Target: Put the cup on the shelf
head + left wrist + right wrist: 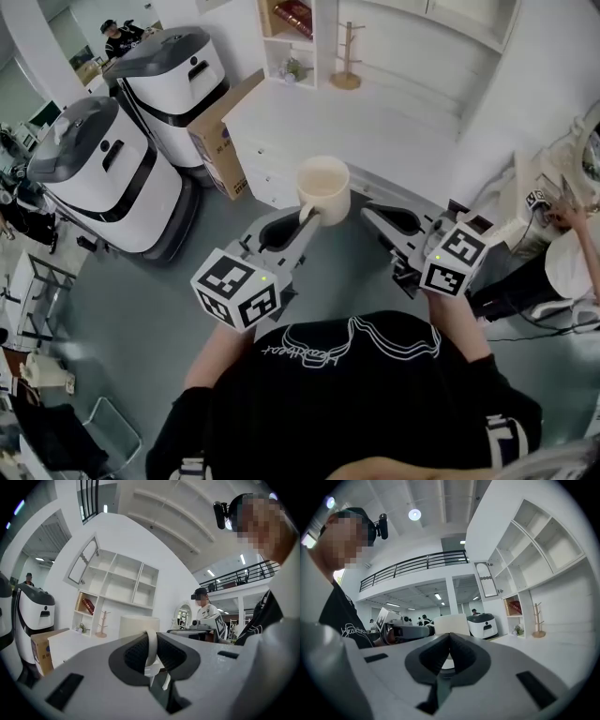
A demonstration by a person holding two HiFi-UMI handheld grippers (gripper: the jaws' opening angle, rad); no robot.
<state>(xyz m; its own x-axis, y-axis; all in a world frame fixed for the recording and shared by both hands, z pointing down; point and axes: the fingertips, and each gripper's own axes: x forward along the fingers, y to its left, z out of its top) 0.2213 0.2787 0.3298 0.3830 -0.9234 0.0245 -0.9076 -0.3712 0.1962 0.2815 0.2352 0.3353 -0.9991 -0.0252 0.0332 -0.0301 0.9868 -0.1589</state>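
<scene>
A white workroom with a grey floor: a white bench [375, 122] runs along the far wall. A shelf unit [323, 42] stands at its back with a red book [293, 16] inside, and a wooden mug tree [348, 56] is just beside it. To the left are a cardboard box [220, 131] and two white-and-grey machines [112, 178], possibly wheeled bins. In front of the bench, a person in a black shirt [347, 403] holds both tongs level. The left tongs [302, 223] are clamped on the handle [151, 648] of a cream cup [323, 190], which hangs upright in the air, short of the bench and well apart from the shelf unit. The right tongs [370, 214], near the cup, are pressed together with nothing between them.
</scene>
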